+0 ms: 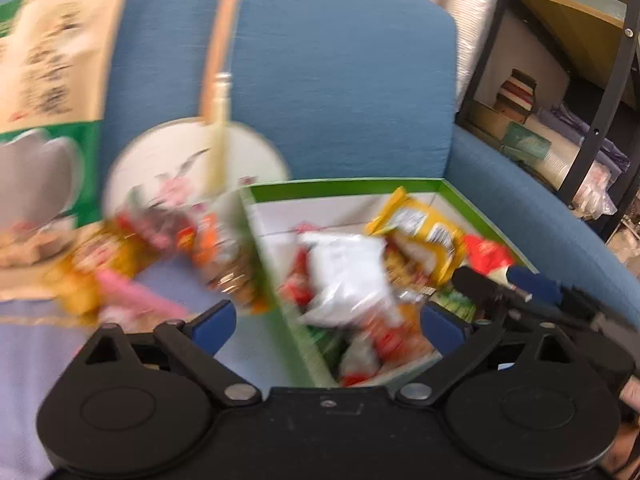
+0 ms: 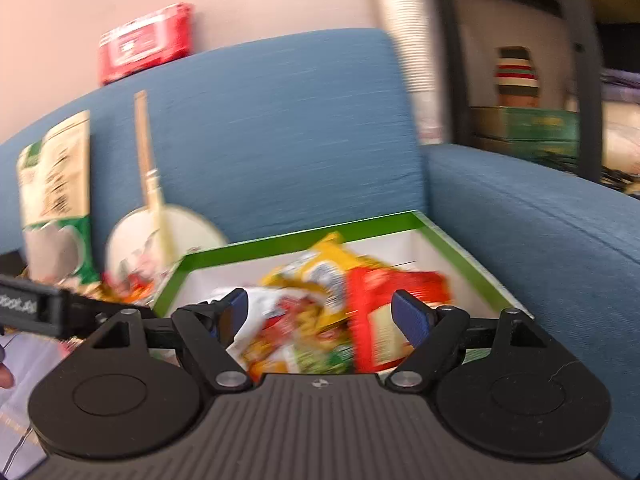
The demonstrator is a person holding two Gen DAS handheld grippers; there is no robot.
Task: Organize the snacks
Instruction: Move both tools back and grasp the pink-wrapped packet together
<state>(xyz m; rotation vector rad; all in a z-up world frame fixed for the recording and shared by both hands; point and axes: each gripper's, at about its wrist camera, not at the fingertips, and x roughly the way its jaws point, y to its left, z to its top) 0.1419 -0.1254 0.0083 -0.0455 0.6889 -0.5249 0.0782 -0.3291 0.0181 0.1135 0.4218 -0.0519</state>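
Observation:
A green-rimmed white box (image 1: 348, 186) sits on a blue sofa seat and holds several snack packets: a white one (image 1: 348, 268), a yellow one (image 1: 420, 228) and a red one (image 1: 486, 254). Loose snacks (image 1: 132, 248) lie left of the box. My left gripper (image 1: 328, 322) is open and empty above the box's near edge. My right gripper (image 2: 326, 316) is open and empty over the box (image 2: 300, 242), above the yellow packet (image 2: 320, 268) and red packet (image 2: 384, 308). The right gripper's fingers (image 1: 532, 284) show at the box's right side in the left wrist view. Both views are motion-blurred.
A round fan with a wooden handle (image 1: 200, 172) and a tall green-and-cream bag (image 1: 52, 92) lean on the sofa back (image 1: 340, 80). The sofa arm (image 1: 540, 220) is right of the box, with shelves (image 1: 560, 120) beyond. A red pack (image 2: 146, 42) sits atop the sofa back.

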